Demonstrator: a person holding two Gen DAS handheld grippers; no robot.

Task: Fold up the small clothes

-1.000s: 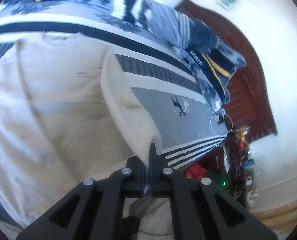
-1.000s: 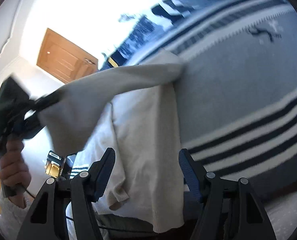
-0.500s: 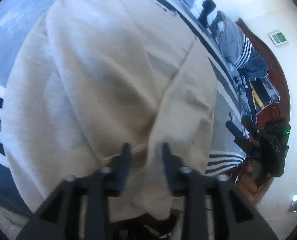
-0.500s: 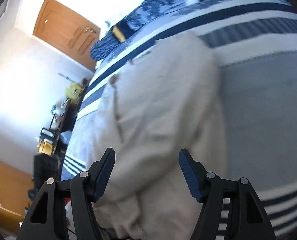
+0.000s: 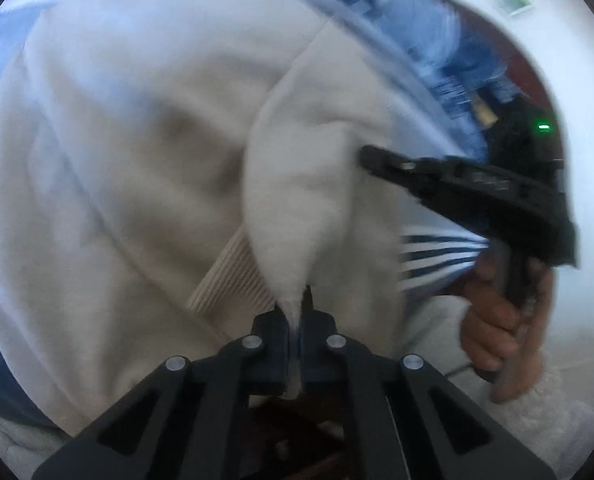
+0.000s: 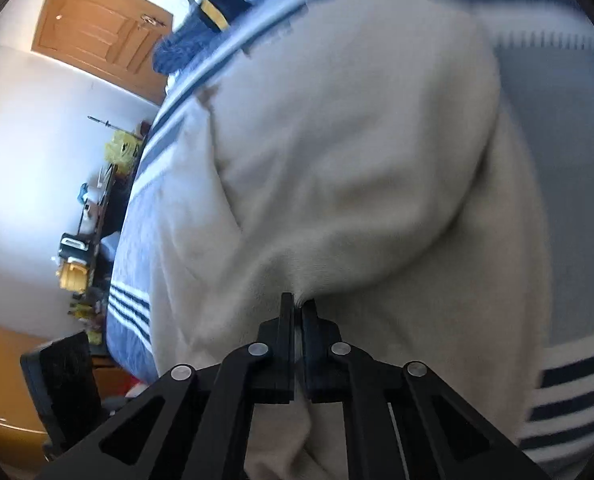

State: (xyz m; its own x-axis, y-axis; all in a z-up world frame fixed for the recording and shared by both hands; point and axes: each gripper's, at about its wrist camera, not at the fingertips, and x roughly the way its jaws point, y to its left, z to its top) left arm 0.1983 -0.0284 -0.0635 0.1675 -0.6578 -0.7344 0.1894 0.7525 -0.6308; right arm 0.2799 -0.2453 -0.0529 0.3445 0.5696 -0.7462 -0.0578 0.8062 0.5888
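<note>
**Soft cream sweater pinched at two points on the bed**

We start with the bed, its grey and navy-striped cover spread wide under everything. On it lies the cream sweater, partly gathered into loose folds and covering most of both views. We judge it light, limp and fleecy: it drapes in deep soft creases, will sag wherever we do not support it, and will not hold a crease unless we lay it flat. It should not slip much between the fingers, since the nap gives grip.

The ribbed cuff or hem looks the firmest part, just beside the left grasp; an edge like that would be the better hold, because it does not stretch into a peak.

The left gripper is closed on a pinch of sweater cloth, which rises from it in a tented fold. The right gripper is likewise closed on a bunch of the fabric near its lower edge. In the left view its closed tips touch the tented fold.
</note>
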